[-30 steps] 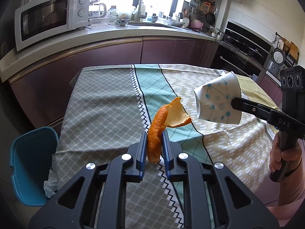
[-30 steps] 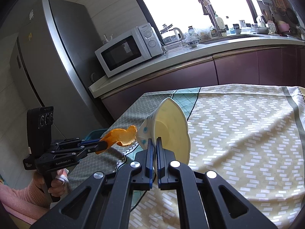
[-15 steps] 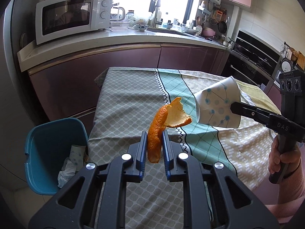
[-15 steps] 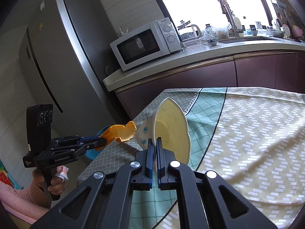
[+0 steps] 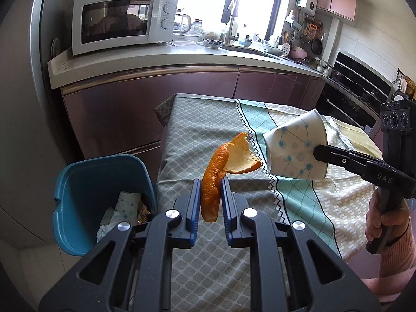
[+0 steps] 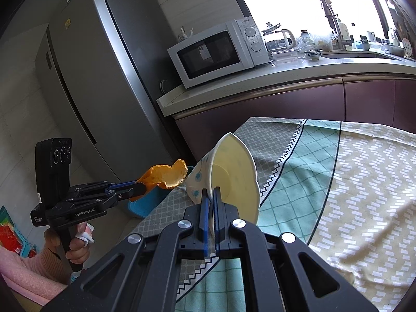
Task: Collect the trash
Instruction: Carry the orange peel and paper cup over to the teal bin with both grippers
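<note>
- Orange peel point(image 5: 217, 176) pinched upright in the left gripper point(image 5: 210, 200), held in the air over the bench point(image 5: 197, 140) edge, near the bin.
- Paper cup point(image 5: 296, 148), squashed and tilted, its wall clamped flat between the closed fingers of the right gripper point(image 6: 211, 208); it hangs just beside the peel, apart from it.
- Blue trash bin point(image 5: 85, 182) on the floor left of the bench, holding a patterned cup and crumpled paper.
- Patterned cloth covers the bench; microwave point(image 5: 122, 20) on the counter behind.
</note>
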`<state>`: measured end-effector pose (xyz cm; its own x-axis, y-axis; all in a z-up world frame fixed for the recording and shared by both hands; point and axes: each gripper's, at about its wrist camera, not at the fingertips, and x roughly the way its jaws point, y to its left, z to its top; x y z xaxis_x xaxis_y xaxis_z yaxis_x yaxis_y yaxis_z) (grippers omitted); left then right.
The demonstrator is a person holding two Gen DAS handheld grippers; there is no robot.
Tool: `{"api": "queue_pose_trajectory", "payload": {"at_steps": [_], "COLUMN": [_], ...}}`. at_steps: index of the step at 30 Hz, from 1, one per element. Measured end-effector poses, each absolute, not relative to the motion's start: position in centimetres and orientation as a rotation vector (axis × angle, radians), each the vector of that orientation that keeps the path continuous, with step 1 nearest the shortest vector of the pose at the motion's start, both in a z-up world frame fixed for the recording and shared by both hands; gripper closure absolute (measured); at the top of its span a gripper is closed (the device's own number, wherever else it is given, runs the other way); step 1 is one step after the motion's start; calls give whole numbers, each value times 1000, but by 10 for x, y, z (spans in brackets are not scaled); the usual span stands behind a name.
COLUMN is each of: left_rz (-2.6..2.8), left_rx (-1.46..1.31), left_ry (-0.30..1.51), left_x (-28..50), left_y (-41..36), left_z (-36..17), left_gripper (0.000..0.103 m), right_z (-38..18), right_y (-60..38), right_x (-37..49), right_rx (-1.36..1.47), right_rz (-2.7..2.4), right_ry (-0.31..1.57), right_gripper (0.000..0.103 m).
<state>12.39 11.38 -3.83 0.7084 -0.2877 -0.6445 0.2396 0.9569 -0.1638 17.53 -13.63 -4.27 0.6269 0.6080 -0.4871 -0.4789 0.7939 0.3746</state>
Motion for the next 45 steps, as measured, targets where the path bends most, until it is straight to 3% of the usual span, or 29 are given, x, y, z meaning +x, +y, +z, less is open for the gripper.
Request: {"api": "queue_pose_trajectory", "payload": {"at_steps": [45], "left_rz": [-73], "left_rx": [-158], "left_ry": [723], "left_x": [104], "left_y": [218], "left_z": [-49], "left_gripper": [87], "right_z": [-41], "right_y": [-30], "right_x": [205], "right_rx": [130], "right_rz": [806], "right_ry": [694], "right_gripper": [100]}}
